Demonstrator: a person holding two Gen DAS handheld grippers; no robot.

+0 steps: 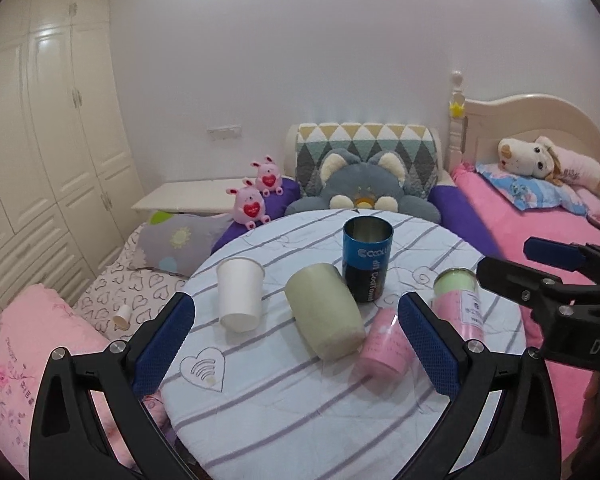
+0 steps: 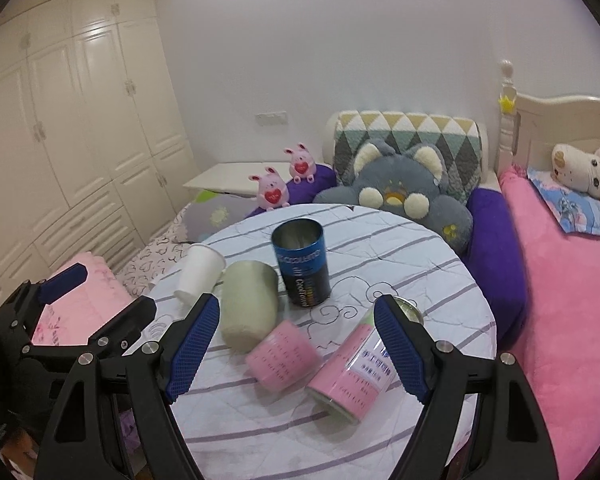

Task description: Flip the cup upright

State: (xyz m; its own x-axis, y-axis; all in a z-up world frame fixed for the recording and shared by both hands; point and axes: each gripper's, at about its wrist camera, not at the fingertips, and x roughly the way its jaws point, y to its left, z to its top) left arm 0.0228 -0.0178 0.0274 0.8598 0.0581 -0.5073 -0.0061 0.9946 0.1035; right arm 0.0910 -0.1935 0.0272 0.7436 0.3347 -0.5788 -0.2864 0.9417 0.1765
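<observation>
On the round striped table (image 1: 284,400) a white paper cup (image 1: 239,294) stands upside down, also in the right wrist view (image 2: 198,274). A pale green cup (image 1: 324,312) (image 2: 248,306) stands base up and tilted beside it. A small pink cup (image 1: 384,344) (image 2: 283,354) looks blurred, base up. A pink-labelled can (image 1: 456,300) (image 2: 354,372) lies tilted. A blue can (image 1: 366,264) (image 2: 302,266) stands upright and open. My left gripper (image 1: 296,346) is open, around the green and pink cups from the near side. My right gripper (image 2: 296,354) is open near the pink cup and can.
A bed with pink cover (image 2: 572,300) lies to the right. Plush toys and a grey cushion (image 1: 364,192) sit behind the table. A white wardrobe (image 1: 40,140) fills the left wall. A pink quilt (image 1: 20,360) lies lower left.
</observation>
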